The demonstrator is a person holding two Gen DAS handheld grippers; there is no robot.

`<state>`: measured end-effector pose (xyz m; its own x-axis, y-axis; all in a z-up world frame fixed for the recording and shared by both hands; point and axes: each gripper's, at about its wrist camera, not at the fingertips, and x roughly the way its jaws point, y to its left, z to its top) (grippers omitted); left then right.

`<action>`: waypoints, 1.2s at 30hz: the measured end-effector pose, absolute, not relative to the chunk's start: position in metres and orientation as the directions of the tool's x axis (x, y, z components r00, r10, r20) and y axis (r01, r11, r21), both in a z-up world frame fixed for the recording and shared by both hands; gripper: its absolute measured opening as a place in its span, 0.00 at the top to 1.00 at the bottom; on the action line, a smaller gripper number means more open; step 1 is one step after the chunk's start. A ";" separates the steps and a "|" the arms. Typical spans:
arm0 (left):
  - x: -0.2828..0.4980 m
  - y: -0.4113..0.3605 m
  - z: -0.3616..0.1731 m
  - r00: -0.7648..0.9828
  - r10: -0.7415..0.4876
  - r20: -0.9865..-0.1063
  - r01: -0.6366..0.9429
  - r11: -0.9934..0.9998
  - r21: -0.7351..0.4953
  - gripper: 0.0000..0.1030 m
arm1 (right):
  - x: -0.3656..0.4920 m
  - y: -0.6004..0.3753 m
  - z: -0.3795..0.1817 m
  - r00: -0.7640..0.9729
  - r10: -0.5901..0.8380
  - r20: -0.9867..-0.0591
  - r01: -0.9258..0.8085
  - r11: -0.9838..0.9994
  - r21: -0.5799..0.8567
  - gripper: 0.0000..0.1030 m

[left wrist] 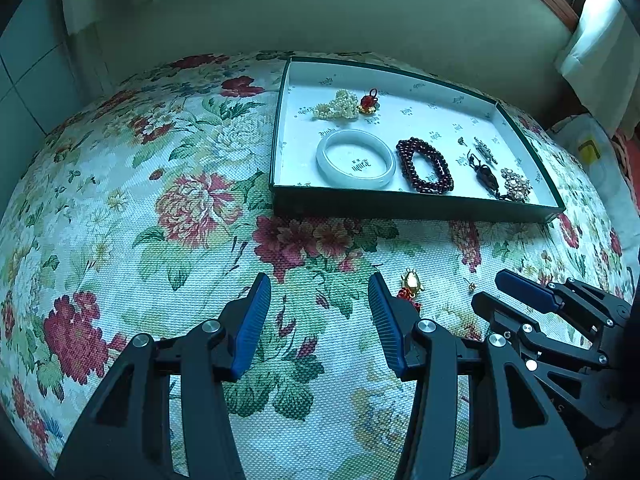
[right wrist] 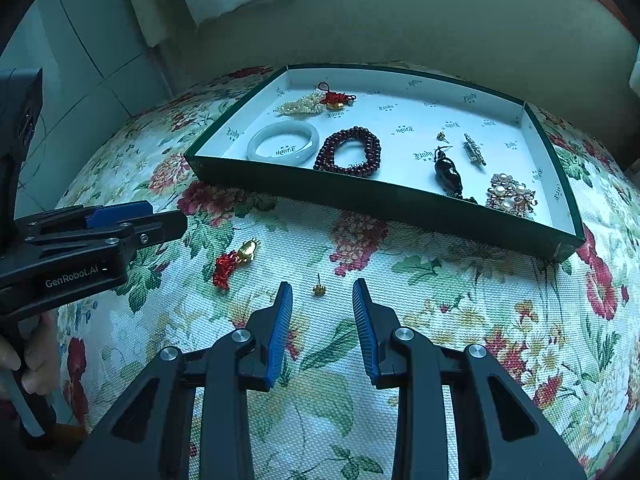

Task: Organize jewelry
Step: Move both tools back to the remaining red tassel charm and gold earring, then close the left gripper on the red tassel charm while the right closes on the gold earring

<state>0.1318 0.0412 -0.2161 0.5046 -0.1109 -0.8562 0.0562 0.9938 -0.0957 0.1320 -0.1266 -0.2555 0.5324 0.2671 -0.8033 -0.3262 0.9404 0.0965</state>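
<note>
The left tool (left wrist: 319, 286) reaches in from the bottom centre of its view, tilted down over the floral counter (left wrist: 120, 200), fingers spread wide and empty; the right tool (right wrist: 322, 290) does likewise at the bottom centre of its view, released, with a small gold earring (right wrist: 319, 288) lying on the cloth just beyond its tips. A gold charm with a red tassel (right wrist: 234, 262) lies left of that. The jewelry box (right wrist: 360, 196), upper centre, holds a white bangle (right wrist: 283, 144) and dark red beads (right wrist: 347, 152).
</note>
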 end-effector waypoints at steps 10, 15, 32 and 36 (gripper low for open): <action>0.131 0.040 -0.221 0.497 -0.113 -0.861 0.056 0.994 -0.099 0.51 | 0.138 -0.118 -0.261 0.522 0.269 -0.809 -0.341 0.936 0.091 0.76; 0.131 0.039 -0.222 0.491 -0.115 -0.863 0.056 0.993 -0.100 0.51 | 0.139 -0.118 -0.262 0.525 0.265 -0.809 -0.343 0.935 0.084 0.80; 0.132 0.038 -0.226 0.478 -0.115 -0.871 0.058 0.993 -0.100 0.51 | 0.140 -0.121 -0.264 0.540 0.254 -0.803 -0.334 0.940 0.073 0.93; 0.132 0.038 -0.227 0.478 -0.116 -0.871 0.058 0.993 -0.100 0.51 | 0.140 -0.122 -0.265 0.541 0.256 -0.801 -0.333 0.940 0.076 0.93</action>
<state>0.1315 0.0383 -0.2266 0.4777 -0.1158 -0.8708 0.0584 0.9933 -0.1001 0.1399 -0.1219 -0.2650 0.5410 0.2560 -0.8011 -0.3329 0.9399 0.0755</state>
